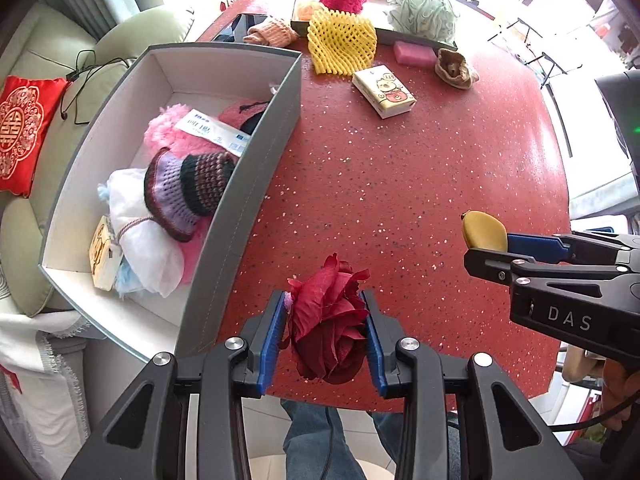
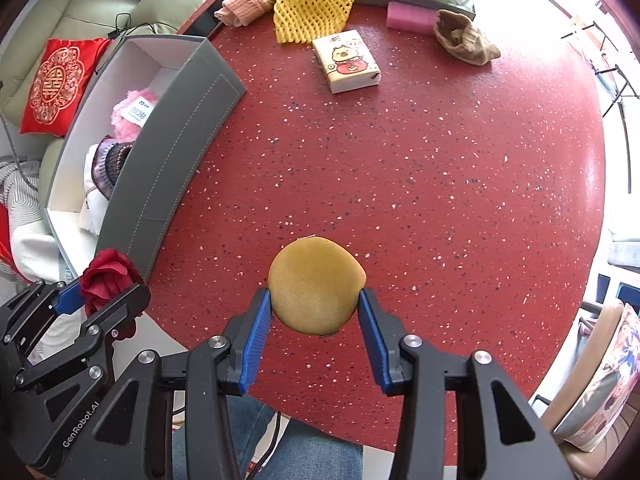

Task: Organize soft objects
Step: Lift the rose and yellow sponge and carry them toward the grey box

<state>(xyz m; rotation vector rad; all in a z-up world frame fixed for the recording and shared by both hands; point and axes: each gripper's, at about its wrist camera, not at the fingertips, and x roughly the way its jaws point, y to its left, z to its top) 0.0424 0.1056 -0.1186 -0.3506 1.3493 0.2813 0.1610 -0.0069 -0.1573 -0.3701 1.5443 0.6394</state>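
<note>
One grey box (image 1: 256,168) at left on the red speckled worktop (image 1: 400,200), holding one crocheted hat (image 1: 188,192), pink fluff and white cloth. Two tongs: left tongs (image 1: 326,332) clamped on one crumpled dark-red fabric rose (image 1: 330,320), just beside the box's near corner; right tongs (image 2: 314,320) gripping one round mustard-yellow sponge pad (image 2: 314,286) above the worktop. Farther back: one yellow foam net (image 1: 340,40), one tissue pack (image 1: 384,92), one pink sponge (image 1: 414,53).

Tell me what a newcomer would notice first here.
Each gripper holds something above the red table: the left gripper grips a red flower, the right gripper a yellow sponge. To the left, a grey box already holds soft things, a knitted hat among them.
</note>
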